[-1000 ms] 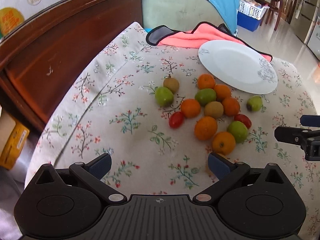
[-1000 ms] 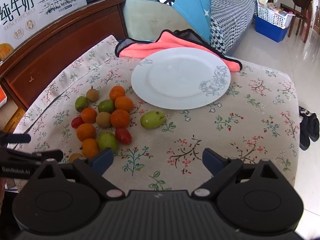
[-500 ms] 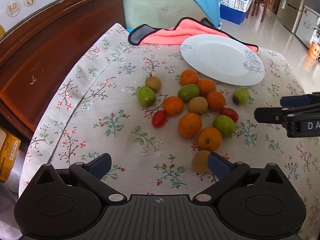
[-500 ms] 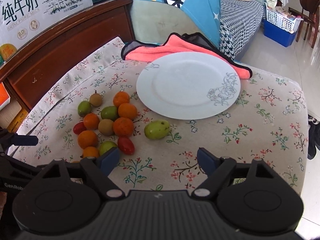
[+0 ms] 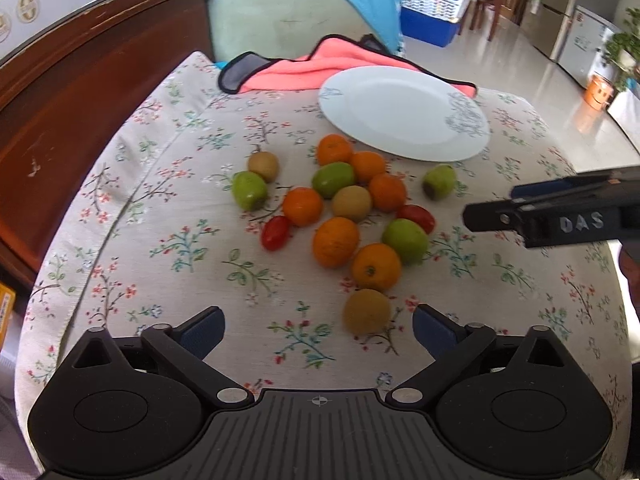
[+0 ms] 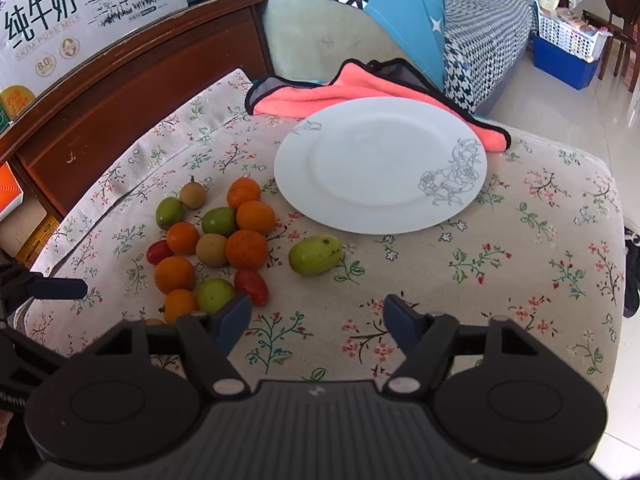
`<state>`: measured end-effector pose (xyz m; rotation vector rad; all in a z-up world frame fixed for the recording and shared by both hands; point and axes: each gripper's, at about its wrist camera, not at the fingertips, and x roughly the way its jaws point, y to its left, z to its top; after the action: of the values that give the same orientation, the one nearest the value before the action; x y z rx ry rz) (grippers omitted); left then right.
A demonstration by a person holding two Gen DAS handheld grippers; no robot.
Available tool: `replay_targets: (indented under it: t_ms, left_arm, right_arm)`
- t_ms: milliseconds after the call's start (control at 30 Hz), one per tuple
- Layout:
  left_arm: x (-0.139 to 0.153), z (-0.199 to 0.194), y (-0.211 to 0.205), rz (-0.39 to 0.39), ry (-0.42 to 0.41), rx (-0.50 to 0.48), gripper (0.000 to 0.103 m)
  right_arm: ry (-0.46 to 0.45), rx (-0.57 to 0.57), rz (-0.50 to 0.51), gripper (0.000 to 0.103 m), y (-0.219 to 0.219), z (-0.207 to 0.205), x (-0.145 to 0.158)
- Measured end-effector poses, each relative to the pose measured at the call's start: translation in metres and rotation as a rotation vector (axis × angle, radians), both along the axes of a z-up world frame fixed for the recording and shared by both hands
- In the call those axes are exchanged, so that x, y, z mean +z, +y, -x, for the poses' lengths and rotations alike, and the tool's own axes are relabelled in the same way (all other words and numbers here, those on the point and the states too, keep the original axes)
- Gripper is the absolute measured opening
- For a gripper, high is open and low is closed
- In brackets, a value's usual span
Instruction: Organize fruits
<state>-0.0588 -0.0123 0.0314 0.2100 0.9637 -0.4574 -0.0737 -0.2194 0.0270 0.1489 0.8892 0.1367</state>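
Fruit lies in a loose cluster on the floral tablecloth, just beside a white plate with a grey line-drawn flower on its rim; nothing is on the plate. One green fruit sits apart from the cluster, near the plate's front edge. Only the left wrist view shows the brownish fruit nearest the left gripper, between its blue-padded fingers but not touched; the right wrist view shows just a sliver of it. The left gripper's jaws stand wide and hold nothing. The right gripper is also spread, empty, above bare cloth, its left pad close to a green fruit and a red cherry tomato. A pink towel lies partly under the plate's far side. Only the right view reads the milk carton: "纯牛奶", "PURE MILK", "8.0". The left view shows "DAS" on the right gripper's side.
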Motion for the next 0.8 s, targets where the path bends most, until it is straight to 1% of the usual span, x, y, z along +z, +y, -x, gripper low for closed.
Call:
replay_targets:
  t_ms: [233, 300, 433, 633, 700, 800]
  left_arm:
    - [-0.004, 0.003, -0.004, 0.031, 0.013, -0.036, 0.091]
    - [-0.006, 0.003, -0.005, 0.040, 0.014, -0.043, 0.088]
    - [-0.008, 0.003, -0.008, 0.048, 0.016, -0.054, 0.085]
    - [-0.012, 0.000, -0.013, 0.054, 0.019, -0.064, 0.068]
    - [-0.014, 0.000, -0.014, 0.054, 0.028, -0.069, 0.059]
    - [-0.015, 0.000, -0.016, 0.059, 0.030, -0.080, 0.052]
  right_arm:
    - [0.004, -0.020, -0.026, 0.068, -0.003, -0.008, -0.005]
    - [0.005, -0.019, -0.031, 0.067, -0.003, -0.012, -0.007]
    - [0.006, -0.012, -0.032, 0.066, 0.001, -0.020, -0.011]
    - [0.008, -0.014, -0.032, 0.066, 0.004, -0.030, -0.017]
    - [0.001, -0.017, -0.035, 0.066, 0.004, -0.032, -0.018]
    - [-0.002, -0.019, -0.038, 0.063, 0.004, -0.035, -0.018]
